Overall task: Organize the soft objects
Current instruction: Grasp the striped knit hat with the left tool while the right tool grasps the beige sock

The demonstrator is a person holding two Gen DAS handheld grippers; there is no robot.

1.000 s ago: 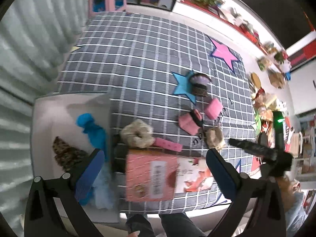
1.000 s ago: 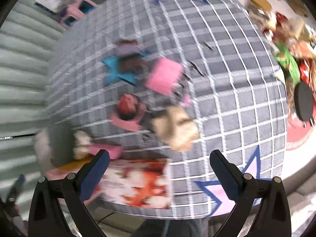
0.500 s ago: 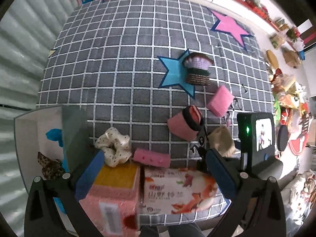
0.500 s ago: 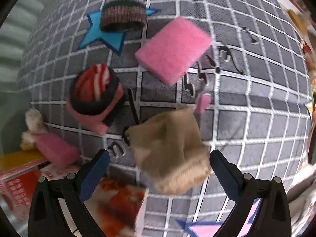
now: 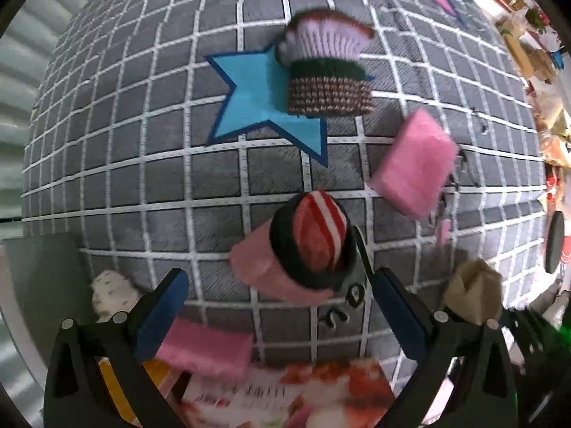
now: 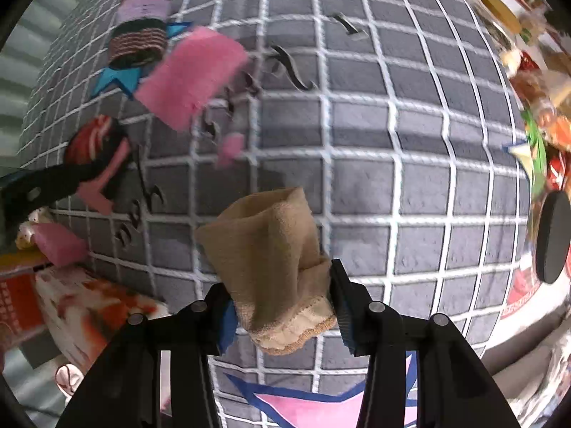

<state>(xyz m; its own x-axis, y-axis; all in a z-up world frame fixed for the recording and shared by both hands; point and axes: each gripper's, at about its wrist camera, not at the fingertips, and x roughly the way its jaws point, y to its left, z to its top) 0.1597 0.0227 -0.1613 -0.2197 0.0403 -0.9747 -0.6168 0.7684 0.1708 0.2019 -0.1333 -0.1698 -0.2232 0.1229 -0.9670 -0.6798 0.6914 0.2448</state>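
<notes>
The left gripper point(image 5: 276, 306) is held spread above the rolled red-striped sock point(image 5: 303, 249), which lies just ahead between its fingers on the checked mat point(image 5: 142, 164). The beige sock point(image 6: 274, 267), lengthwise along the fingers, is being closed on by the right gripper point(image 6: 282, 310).

Home playroom or living-room floor.
Grey white-gridded soft play mat point(image 5: 142, 142) with felt stars; cluttered toy shelf point(image 5: 528, 46) along white wall.

Both wrist views steep-down, close over shared checked mat point(image 5: 214, 185).
</notes>
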